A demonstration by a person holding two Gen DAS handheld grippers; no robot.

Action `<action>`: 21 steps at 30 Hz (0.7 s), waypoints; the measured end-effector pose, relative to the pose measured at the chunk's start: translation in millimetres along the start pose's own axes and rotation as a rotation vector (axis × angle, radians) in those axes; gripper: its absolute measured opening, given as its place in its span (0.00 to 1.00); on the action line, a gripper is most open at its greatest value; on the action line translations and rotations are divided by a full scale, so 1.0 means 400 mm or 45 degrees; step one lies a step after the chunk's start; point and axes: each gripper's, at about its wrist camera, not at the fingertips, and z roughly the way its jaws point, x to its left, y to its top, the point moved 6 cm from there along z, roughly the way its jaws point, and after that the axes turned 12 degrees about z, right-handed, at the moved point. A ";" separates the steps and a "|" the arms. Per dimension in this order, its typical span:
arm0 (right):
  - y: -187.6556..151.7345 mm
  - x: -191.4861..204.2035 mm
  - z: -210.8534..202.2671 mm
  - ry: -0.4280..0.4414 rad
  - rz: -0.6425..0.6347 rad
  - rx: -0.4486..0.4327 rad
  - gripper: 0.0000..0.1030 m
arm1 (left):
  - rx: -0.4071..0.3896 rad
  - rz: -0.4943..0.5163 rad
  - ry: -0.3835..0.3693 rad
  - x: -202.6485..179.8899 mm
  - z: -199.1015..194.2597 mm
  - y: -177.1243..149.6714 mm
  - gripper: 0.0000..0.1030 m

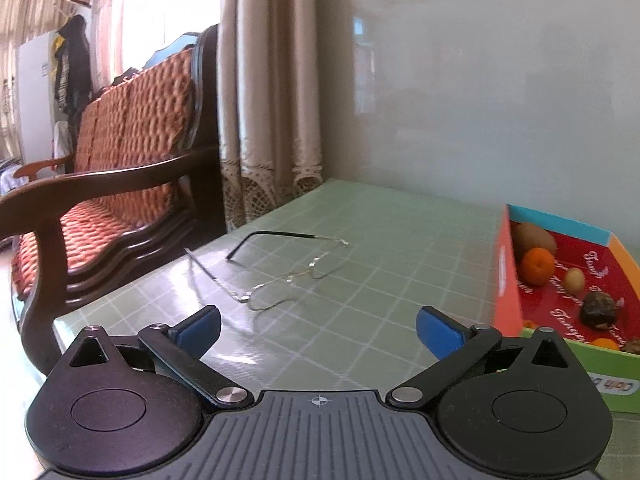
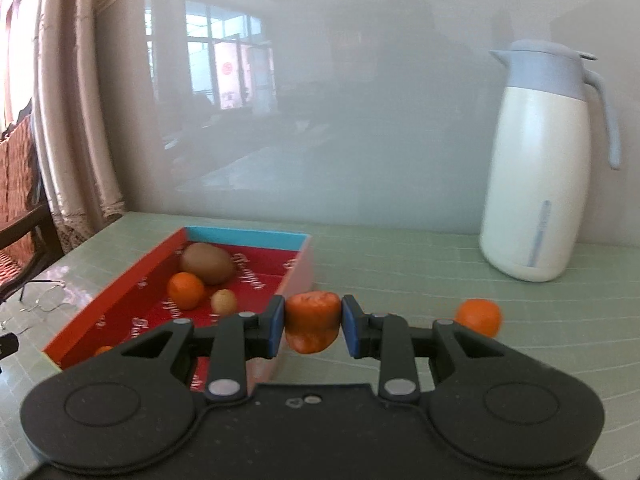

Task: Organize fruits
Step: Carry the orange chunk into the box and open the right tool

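A shallow red box (image 2: 120, 284) with a blue end wall lies on the green table. It holds a brown kiwi (image 2: 207, 263), a tangerine (image 2: 185, 290), a small pale fruit (image 2: 223, 301) and a dark brown piece (image 1: 599, 309). My right gripper (image 2: 313, 325) is shut on an orange fruit (image 2: 312, 322), squeezed between its blue pads (image 2: 276, 326), just off the box's right wall. Another tangerine (image 2: 479, 317) rests on the table to the right. My left gripper (image 1: 318, 326) stands open and empty over the table, left of the box (image 1: 510, 280).
Thin wire-rimmed glasses (image 1: 280, 276) lie unfolded on the table ahead of the left gripper. A white and pale blue thermos jug (image 2: 542, 168) stands at the back right by the wall. A wooden sofa (image 1: 112, 184) with orange cushions borders the table's left edge.
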 end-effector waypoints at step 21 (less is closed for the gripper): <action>-0.061 0.156 0.028 0.130 -0.062 0.044 0.28 | 0.031 0.002 0.024 0.041 0.021 -0.024 1.00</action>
